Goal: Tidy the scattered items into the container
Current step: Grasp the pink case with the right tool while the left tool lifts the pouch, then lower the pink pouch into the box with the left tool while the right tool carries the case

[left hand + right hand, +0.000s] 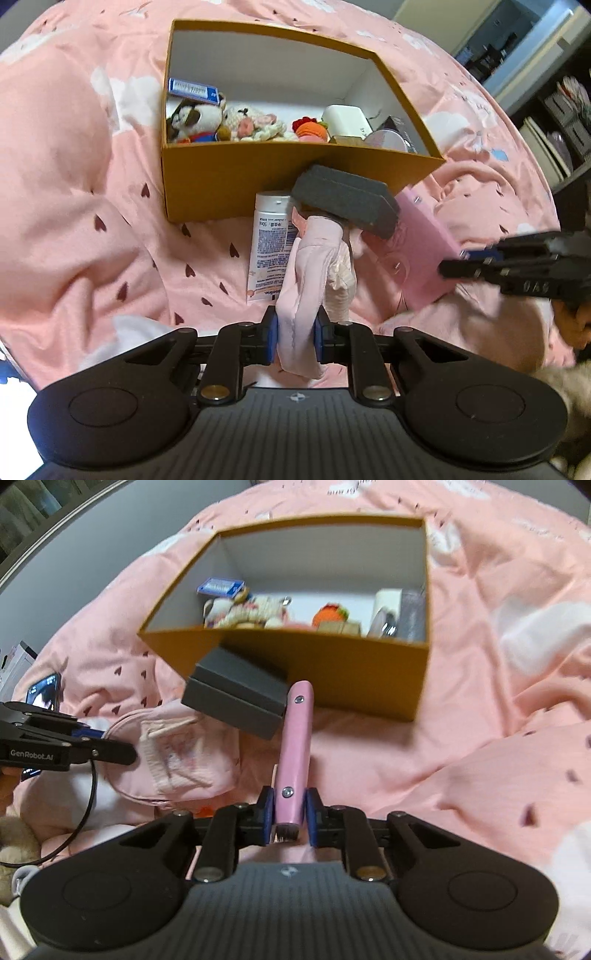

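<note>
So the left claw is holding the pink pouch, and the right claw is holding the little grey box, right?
Not quite. The left claw does hold the pink pouch, but the right claw is shut on a flat pink case, not the grey box. The right wrist view shows the box lying on the bedspread in front of the yellow box.

A pink quilt [110,206] printed with small dark hearts and white clouds spreads beneath and beyond the fingers, rumpled into soft folds. Far right of the left fingers stands a dark bookshelf [557,122] with books. Far left of the right fingers runs a grey wall [110,535].
</note>
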`<state>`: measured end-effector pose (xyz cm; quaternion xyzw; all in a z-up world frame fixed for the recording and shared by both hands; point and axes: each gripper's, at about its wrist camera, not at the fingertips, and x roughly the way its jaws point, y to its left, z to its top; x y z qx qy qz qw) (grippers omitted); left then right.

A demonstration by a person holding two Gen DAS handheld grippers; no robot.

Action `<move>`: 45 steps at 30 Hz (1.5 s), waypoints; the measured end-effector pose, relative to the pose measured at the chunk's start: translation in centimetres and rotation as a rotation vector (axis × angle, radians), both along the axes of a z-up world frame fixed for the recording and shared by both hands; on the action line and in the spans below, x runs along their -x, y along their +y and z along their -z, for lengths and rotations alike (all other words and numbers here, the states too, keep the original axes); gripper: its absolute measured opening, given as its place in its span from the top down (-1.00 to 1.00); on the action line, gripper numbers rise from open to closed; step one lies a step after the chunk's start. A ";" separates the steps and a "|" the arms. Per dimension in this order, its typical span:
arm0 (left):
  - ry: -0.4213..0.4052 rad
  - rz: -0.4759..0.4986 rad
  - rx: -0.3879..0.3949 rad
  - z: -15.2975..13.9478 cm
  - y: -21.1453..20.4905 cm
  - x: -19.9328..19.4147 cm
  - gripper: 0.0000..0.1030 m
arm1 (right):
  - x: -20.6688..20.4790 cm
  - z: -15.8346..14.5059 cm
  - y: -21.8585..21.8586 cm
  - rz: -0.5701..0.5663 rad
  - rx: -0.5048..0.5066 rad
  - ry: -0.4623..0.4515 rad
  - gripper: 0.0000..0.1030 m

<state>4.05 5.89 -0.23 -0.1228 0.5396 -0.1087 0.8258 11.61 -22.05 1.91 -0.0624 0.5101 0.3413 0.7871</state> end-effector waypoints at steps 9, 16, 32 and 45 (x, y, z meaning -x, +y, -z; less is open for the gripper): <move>-0.119 0.022 -0.006 -5.4 1.1 0.4 0.59 | 0.6 -4.6 -1.3 -0.042 0.017 -0.123 0.64; -0.212 -0.041 0.070 -8.4 2.7 -2.1 0.59 | -0.4 -8.9 -1.9 -0.043 -0.108 -0.195 0.64; -0.152 0.187 -0.149 -6.8 0.6 -18.4 0.59 | -11.1 -10.7 2.6 -0.028 -0.055 -0.334 0.65; -0.041 0.385 -0.242 -0.8 -2.1 -27.9 0.59 | -17.1 -7.3 4.4 -0.074 0.012 -0.305 0.65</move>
